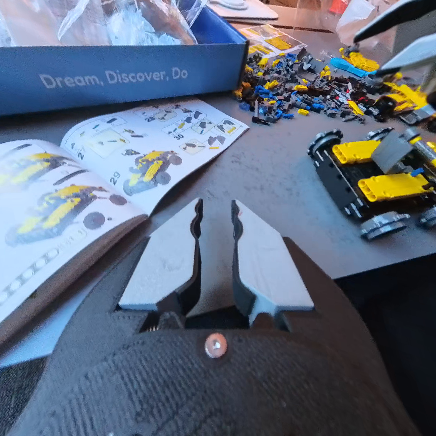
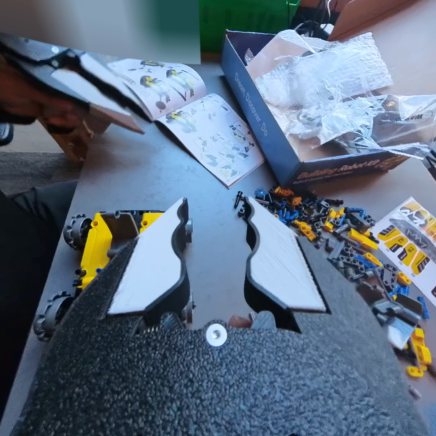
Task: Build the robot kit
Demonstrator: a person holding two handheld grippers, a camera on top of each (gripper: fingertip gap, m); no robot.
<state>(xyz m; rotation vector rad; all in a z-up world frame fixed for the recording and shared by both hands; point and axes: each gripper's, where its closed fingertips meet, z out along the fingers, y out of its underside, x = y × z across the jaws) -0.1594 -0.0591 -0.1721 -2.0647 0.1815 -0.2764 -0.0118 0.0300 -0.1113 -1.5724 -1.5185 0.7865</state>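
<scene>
Our left tool (image 1: 217, 205), narrowly parted and empty, hangs beside the open booklet (image 1: 132, 160). Only our right view shows the sticker sheet (image 2: 405, 238) at right; our right tool (image 2: 215, 203) gapes wide over bare worktop (image 2: 217, 247), bricks (image 2: 330, 231) beside it.

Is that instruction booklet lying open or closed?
Open: the booklet lies spread on the dark table, two printed pages showing, beside the blue box.
</scene>
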